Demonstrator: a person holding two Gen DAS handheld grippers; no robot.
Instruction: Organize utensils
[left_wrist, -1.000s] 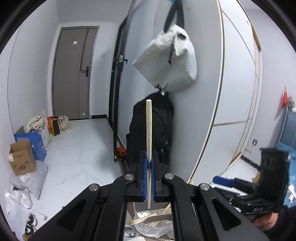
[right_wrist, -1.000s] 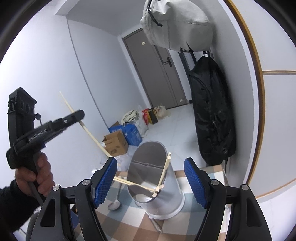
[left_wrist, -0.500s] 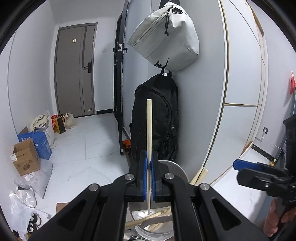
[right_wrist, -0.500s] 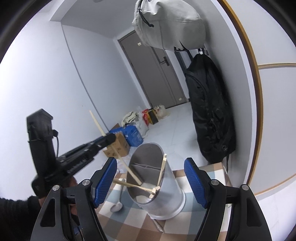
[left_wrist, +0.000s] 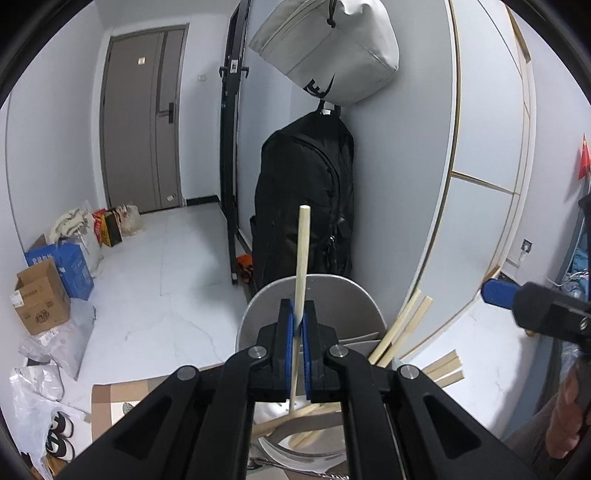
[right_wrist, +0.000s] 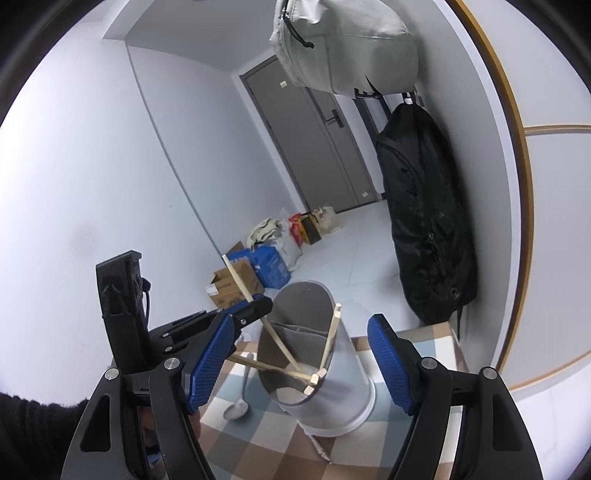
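Wooden chopstick (left_wrist: 301, 258) clamped in left gripper (left_wrist: 297, 325) over holder rim (right_wrist: 295, 291), right gripper (right_wrist: 299, 354) jaws wide.

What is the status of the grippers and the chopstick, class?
Left gripper shut on chopstick, tip inside holder. Right gripper open, empty. Chopsticks already inside, leaning across.

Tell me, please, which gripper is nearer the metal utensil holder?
Left. The left gripper dips its chopstick into the utensil holder; the right gripper hangs open, short of it.

Looks like my home entryway, grey front door (left_wrist: 142, 118), backpack (left_wrist: 303, 199) and bag (left_wrist: 328, 48) hung up, shoes (left_wrist: 59, 435), cardboard boxes (left_wrist: 40, 299) on tiled floor (left_wrist: 155, 280)
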